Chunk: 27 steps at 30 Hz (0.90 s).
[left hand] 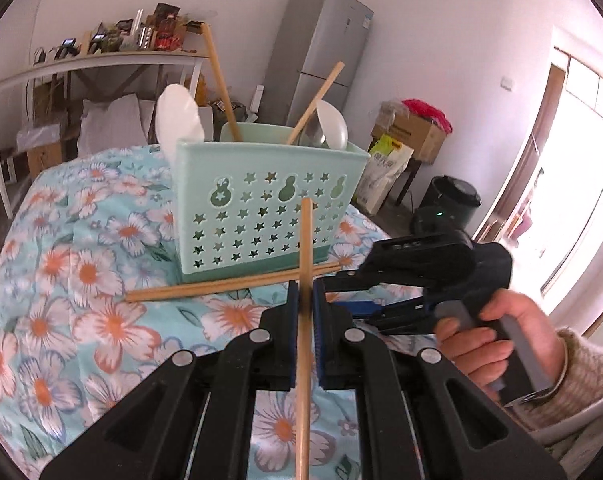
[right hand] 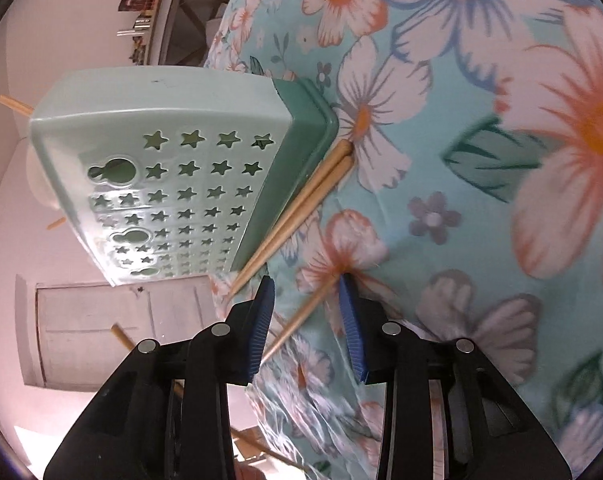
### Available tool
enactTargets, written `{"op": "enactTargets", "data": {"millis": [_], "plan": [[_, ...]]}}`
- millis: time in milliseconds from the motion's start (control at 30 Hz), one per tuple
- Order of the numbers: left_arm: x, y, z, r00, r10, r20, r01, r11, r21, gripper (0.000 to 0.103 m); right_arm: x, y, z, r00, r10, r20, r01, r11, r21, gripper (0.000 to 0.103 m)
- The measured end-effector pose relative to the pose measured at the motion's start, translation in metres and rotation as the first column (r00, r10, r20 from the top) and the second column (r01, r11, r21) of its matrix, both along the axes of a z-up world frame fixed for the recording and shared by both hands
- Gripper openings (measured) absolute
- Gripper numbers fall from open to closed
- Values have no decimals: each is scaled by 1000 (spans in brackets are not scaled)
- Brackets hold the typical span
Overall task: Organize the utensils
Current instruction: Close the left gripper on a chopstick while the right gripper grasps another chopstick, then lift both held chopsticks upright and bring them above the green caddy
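Left claw point(left hand: 305, 300) clamped on chopstick point(left hand: 304, 264), right claw point(right hand: 307, 292) apart over floral cloth point(left hand: 81, 280), fridge point(left hand: 321, 52) behind.

Mint star-punched caddy point(left hand: 261, 208) upright on cloth, w/ chopsticks & 2 white spoons point(left hand: 179, 120) inside; 2 wooden chopsticks point(right hand: 301, 204) flat against caddy's base, another point(left hand: 305, 300) upright in front

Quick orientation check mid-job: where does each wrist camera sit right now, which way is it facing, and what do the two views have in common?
Left wrist: on the left gripper, aimed forward and down at the green utensil basket on the floral cloth; its jaws clamp a chopstick; the right gripper and the person's hand show.
Right wrist: on the right gripper, rolled sideways, close over the cloth; jaws open around a loose chopstick.
Shared: basket, cloth, and the chopstick pair at the basket's base.
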<state>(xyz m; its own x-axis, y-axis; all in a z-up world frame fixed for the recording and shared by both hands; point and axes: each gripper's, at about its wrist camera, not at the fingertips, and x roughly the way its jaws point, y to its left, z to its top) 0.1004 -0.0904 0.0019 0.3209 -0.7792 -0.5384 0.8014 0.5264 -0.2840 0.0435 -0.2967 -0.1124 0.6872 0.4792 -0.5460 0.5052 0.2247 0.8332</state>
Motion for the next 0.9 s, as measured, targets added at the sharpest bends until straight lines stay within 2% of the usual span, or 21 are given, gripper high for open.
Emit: {"op": "enactTargets", "data": {"millis": [200,267,333,367,533,633,767,900], "plan": [[-2,7,4,1000,5,-3,-5,1000,-19,6,22,14,3,999,-41,-23,41,999,-12,31],[-1,10,4,1000,8,-9,-8,1000,-22,6,26,18,2,998,-59,-35,59,998,-23,24],[-1,11,4,1000,8,-18,-8,1000,-20,6,26,19,-1,996,-72,-51,71,997,-25,9],[-1,12,3,1000,10,-21,-11,1000,-18,6,26,19,-2,996,-78,-53,77,997,-21,7],[-1,15,2,999,14,-43,-15,1000,-25,6,29,25,-4,995,-96,-32,96,995,-3,6],[-3,18,6,999,18,-31,-19,999,-30,6,25,24,0,995,-97,-23,97,995,1,8],[-2,24,14,999,30,-17,-31,999,-35,6,9,15,23,995,-90,40,92,994,-66,7],[0,31,26,999,50,8,-50,998,-44,6,5,18,75,989,-39,140,75,963,-259,7]]}}
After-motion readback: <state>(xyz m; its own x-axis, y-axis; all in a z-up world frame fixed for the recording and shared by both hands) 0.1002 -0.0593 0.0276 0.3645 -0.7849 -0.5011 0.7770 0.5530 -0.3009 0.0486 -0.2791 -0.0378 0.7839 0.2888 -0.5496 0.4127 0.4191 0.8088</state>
